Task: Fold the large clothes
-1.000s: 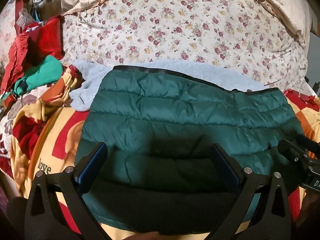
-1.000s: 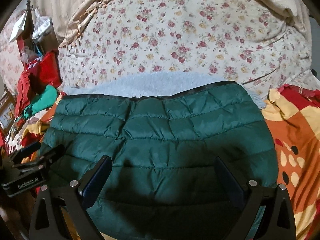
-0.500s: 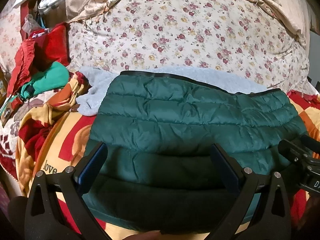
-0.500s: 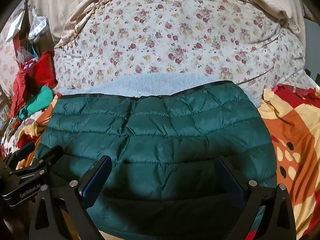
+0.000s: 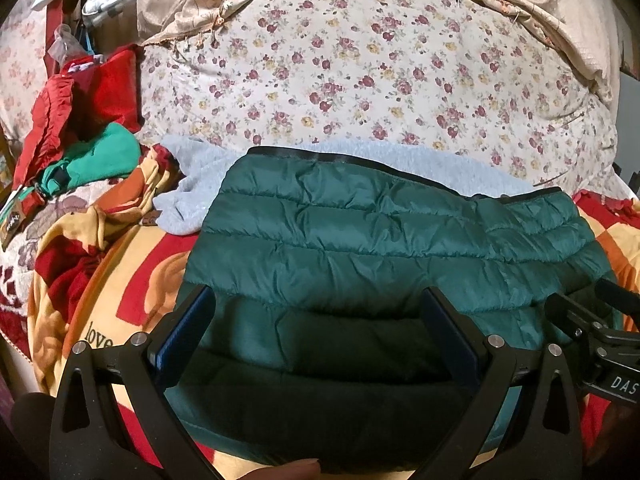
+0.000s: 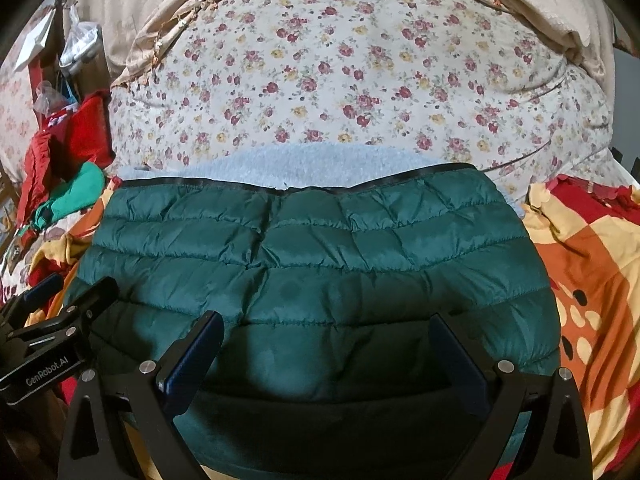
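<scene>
- The green jacket (image 5: 384,240) is lying folded on the bed (image 5: 132,276).
- The left gripper (image 5: 316,320) and right gripper (image 6: 324,344) are hovering released above its near edge.

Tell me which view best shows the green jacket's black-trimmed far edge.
The right wrist view: the black trim runs unbroken across the green jacket. In the left wrist view the same trim appears slanted, dipping toward the right side.

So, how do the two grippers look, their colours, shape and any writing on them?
Both are alike. The left gripper has a black frame with triangular cut-outs, silver bolts, and two flat dark blue fingers. The right gripper has the same build. White lettering on the left one's body reads "GenRobot.AI" in the right view. No cables or sleeves show.
</scene>
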`<action>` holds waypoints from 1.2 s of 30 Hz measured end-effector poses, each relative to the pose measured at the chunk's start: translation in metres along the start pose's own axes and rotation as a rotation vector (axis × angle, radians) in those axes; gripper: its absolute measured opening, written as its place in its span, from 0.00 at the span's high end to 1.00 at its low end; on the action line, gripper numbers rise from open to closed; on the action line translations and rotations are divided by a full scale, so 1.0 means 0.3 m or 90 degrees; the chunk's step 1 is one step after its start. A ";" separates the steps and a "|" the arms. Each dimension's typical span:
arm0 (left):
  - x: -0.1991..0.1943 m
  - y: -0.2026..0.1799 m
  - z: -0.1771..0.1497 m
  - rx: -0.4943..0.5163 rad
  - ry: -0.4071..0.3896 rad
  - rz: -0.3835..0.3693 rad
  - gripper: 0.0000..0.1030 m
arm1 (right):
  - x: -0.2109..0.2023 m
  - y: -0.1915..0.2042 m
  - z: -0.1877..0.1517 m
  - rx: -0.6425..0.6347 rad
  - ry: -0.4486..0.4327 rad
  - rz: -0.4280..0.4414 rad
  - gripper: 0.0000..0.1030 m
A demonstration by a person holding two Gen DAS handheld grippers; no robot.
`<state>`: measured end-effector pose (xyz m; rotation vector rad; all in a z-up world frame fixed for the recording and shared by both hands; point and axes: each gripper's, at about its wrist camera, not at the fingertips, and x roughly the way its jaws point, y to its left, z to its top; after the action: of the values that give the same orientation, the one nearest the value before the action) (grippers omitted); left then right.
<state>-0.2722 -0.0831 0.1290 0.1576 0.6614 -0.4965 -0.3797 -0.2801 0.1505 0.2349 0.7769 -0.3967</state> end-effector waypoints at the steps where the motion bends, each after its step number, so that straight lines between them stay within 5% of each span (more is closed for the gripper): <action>1: -0.001 0.000 -0.001 0.000 0.000 0.001 0.01 | -0.001 0.001 0.000 -0.002 -0.001 -0.001 0.02; 36: 0.013 -0.020 -0.013 0.011 0.001 -0.001 0.01 | 0.009 0.010 -0.002 0.002 0.002 0.004 0.02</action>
<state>-0.2746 -0.0888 0.1236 0.1737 0.6589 -0.5035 -0.3771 -0.2780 0.1485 0.2413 0.7788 -0.3927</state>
